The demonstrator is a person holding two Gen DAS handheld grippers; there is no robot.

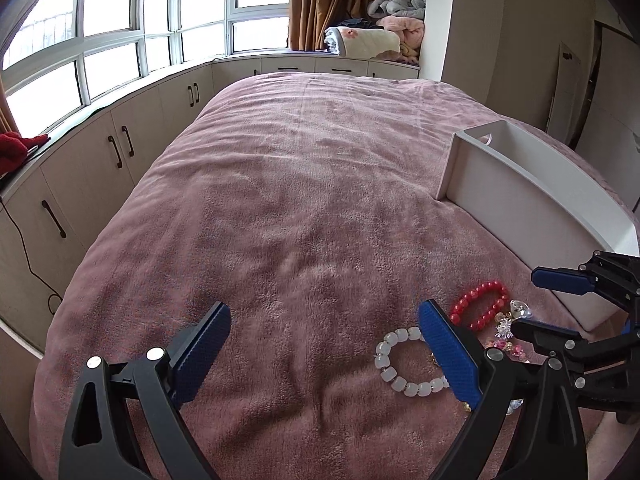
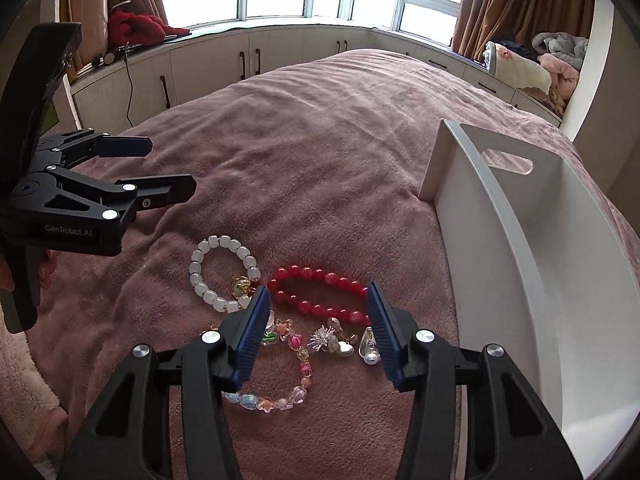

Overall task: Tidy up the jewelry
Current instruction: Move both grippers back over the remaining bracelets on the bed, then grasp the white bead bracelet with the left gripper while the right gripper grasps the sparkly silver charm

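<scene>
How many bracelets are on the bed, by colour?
White bracelet: 1
Red bracelet: 1
Multicoloured bracelet: 1
Total: 3 bracelets. The small loose charms beside them are not counted.

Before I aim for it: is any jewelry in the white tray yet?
None visible. The tray shows only bare white inside; the red bracelet and white bracelet lie on the blanket.
</scene>
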